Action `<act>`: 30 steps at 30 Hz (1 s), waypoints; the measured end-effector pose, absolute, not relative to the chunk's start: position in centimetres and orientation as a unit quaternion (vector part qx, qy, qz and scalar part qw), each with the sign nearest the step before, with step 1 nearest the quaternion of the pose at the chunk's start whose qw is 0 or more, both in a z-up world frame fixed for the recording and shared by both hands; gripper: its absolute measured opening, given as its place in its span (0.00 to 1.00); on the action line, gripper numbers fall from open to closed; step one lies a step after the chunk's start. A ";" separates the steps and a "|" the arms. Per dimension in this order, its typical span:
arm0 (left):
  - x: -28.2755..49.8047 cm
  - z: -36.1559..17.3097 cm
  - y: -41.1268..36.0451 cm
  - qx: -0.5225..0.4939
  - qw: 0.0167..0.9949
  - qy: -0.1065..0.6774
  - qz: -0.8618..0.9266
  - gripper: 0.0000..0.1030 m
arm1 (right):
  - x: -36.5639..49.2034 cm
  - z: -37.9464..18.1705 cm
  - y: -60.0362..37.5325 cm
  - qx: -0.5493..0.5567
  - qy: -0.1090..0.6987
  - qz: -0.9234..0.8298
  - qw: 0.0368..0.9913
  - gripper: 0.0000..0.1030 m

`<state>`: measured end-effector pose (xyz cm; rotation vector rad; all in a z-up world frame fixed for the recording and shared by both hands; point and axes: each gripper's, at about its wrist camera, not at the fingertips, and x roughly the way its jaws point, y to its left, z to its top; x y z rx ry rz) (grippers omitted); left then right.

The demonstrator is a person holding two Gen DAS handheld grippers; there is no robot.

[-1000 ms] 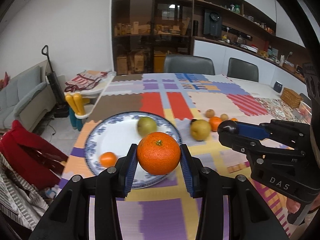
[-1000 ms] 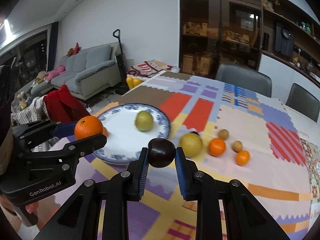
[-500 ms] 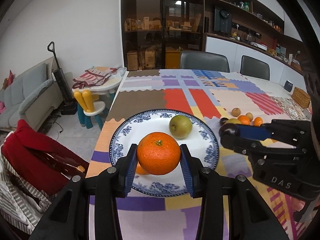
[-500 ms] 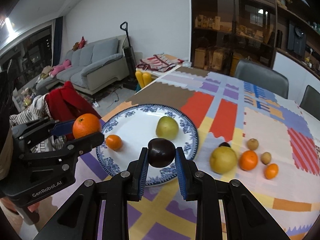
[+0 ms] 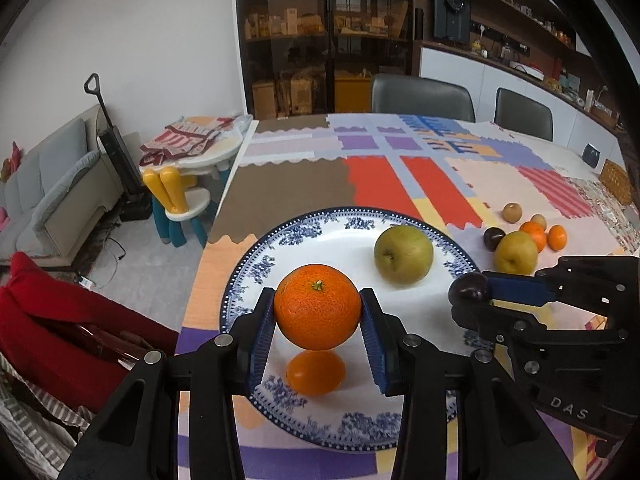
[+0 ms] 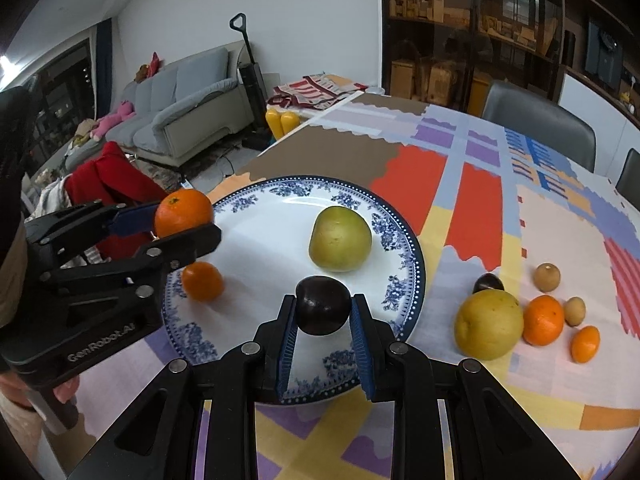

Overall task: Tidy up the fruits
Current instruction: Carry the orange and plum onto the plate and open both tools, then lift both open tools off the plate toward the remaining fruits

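Squarely between the blue pads of the left gripper (image 5: 318, 312) sits a large orange (image 5: 317, 306), held above the blue-and-white plate (image 5: 256, 268), directly over a small mandarin (image 5: 316, 372) lying on the plate's near part; a green pear (image 5: 403, 254) rests farther in on the plate; the right gripper (image 6: 322, 312) clamps a dark plum (image 6: 322, 305) over the plate's near rim; beside the plate, on the patchwork tablecloth (image 6: 476, 208), lie a yellow pear (image 6: 489, 324), another dark plum (image 6: 488, 282), two oranges and two small brown fruits, clustered close together.
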<state>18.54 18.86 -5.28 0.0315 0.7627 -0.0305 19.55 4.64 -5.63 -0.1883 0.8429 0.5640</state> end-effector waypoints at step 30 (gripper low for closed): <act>17.0 -4.0 16.6 0.031 0.925 0.377 -0.009 0.60 | 19.0 -4.3 2.4 -0.079 0.388 0.256 0.882 0.45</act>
